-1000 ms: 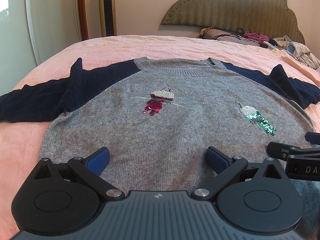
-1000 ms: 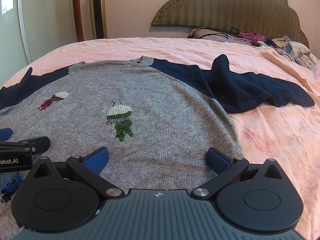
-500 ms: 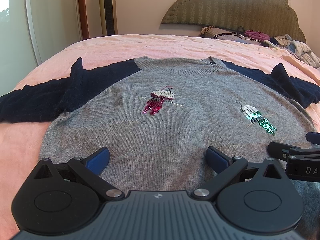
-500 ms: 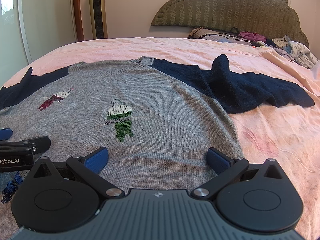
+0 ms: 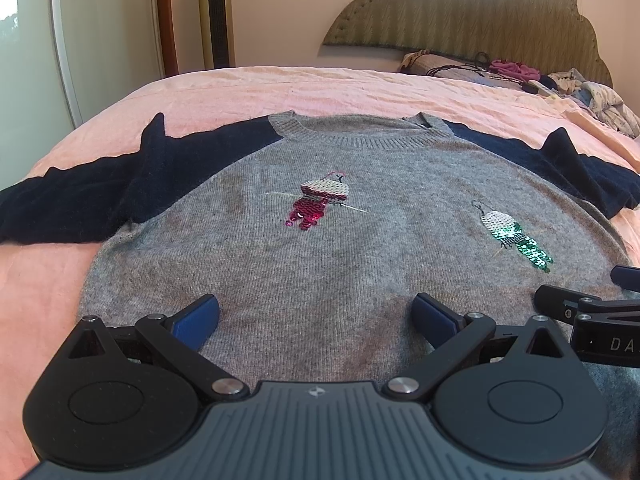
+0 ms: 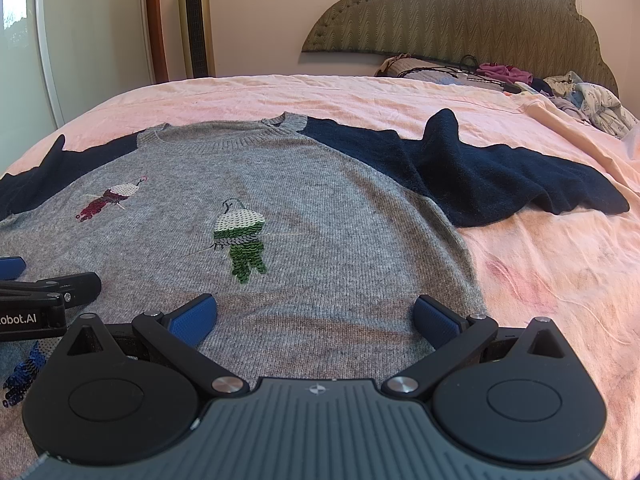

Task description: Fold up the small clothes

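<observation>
A small grey sweater point(image 5: 320, 264) with navy sleeves and sequin birds lies flat, front up, on the pink bed; it also shows in the right wrist view point(image 6: 320, 216). Both sleeves are spread out sideways. My left gripper point(image 5: 316, 316) is open and empty above the sweater's lower left part. My right gripper point(image 6: 316, 316) is open and empty above the lower right part. Each gripper shows at the edge of the other's view.
The pink bedsheet point(image 6: 540, 280) extends to the right of the sweater. A pile of clothes and cables point(image 5: 520, 76) lies by the green headboard point(image 5: 480, 12). A tower fan point(image 6: 196, 20) and a glass door stand beyond the bed on the left.
</observation>
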